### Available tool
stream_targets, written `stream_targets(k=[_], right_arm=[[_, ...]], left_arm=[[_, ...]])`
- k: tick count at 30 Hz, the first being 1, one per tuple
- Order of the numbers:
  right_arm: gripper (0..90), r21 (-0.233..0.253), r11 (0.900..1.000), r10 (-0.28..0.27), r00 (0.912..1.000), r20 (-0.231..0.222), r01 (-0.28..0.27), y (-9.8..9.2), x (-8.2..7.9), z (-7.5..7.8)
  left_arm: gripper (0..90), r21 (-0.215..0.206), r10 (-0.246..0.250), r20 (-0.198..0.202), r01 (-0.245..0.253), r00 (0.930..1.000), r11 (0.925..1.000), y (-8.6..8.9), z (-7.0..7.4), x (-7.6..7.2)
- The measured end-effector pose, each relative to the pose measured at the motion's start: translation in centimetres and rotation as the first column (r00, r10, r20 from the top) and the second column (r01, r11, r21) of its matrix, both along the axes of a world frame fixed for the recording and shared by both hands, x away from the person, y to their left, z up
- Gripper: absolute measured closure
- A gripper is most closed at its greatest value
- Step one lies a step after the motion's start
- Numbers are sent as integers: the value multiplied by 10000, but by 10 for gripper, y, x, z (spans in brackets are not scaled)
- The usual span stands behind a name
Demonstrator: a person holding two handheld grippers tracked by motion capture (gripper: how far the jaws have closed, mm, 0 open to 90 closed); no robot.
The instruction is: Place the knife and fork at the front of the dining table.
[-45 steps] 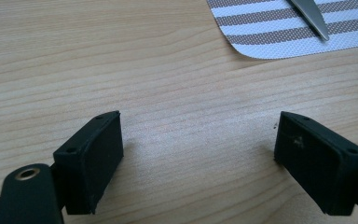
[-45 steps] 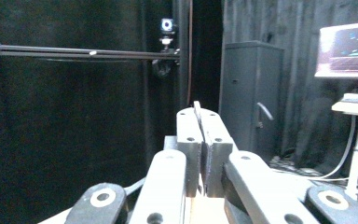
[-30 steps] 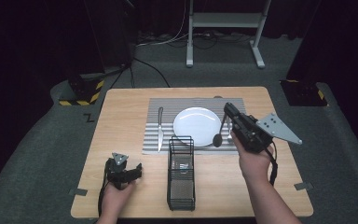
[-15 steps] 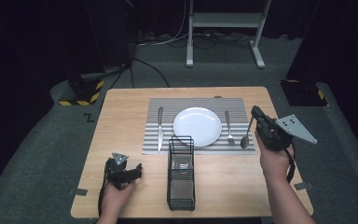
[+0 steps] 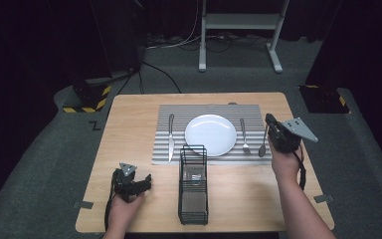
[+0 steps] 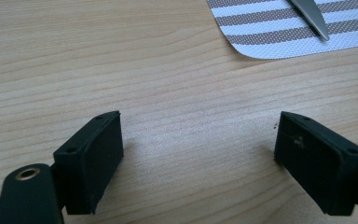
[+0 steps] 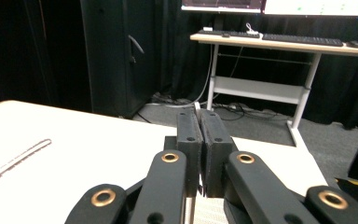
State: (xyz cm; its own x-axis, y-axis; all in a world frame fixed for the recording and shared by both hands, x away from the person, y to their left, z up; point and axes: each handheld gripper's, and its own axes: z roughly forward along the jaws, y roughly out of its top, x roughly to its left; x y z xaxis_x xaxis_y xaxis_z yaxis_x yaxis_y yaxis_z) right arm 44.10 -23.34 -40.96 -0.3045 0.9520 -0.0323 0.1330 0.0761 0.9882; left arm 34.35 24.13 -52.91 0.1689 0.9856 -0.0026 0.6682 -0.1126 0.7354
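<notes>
A white plate [image 5: 210, 134] sits on a striped placemat [image 5: 164, 155], with a knife [image 5: 171, 137] to its left and a fork [image 5: 244, 135] to its right. Right of the fork, a spoon [image 5: 263, 145] has its bowl down on the mat. Its handle runs up into my right gripper [image 5: 269, 122], whose jaws are pressed shut [image 7: 200, 126] on it. My left gripper [image 5: 142, 181] rests near the table's front left. It stands wide open [image 6: 200, 135] over bare wood, with the mat corner [image 6: 279, 37] and the knife tip [image 6: 310, 16] beyond.
A black wire basket [image 5: 193, 184] stands upright at the front middle of the wooden table [image 5: 129, 124], between my two hands. A desk frame [image 5: 238, 30] and cables lie on the floor beyond the far edge.
My right gripper has carried the spoon from beside the basket, across the plate's right side, out to the right of the fork and lowered it. The left gripper has stayed put.
</notes>
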Motion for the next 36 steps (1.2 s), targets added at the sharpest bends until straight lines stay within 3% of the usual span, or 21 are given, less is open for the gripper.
stream_targets(k=[22, 36], right_arm=[[881, -195, 9994, -302, 9963, -809, 287, 12, 50, -24], [879, 19, 9990, -444, 9794, -1971, 457, 14, 99, -37]], left_arm=[[156, -21, -10, 0, 10, 10000, 10000, 0, 0, 0], [156, -20, -12, -2, 12, 10000, 10000, 0, 0, 0]])
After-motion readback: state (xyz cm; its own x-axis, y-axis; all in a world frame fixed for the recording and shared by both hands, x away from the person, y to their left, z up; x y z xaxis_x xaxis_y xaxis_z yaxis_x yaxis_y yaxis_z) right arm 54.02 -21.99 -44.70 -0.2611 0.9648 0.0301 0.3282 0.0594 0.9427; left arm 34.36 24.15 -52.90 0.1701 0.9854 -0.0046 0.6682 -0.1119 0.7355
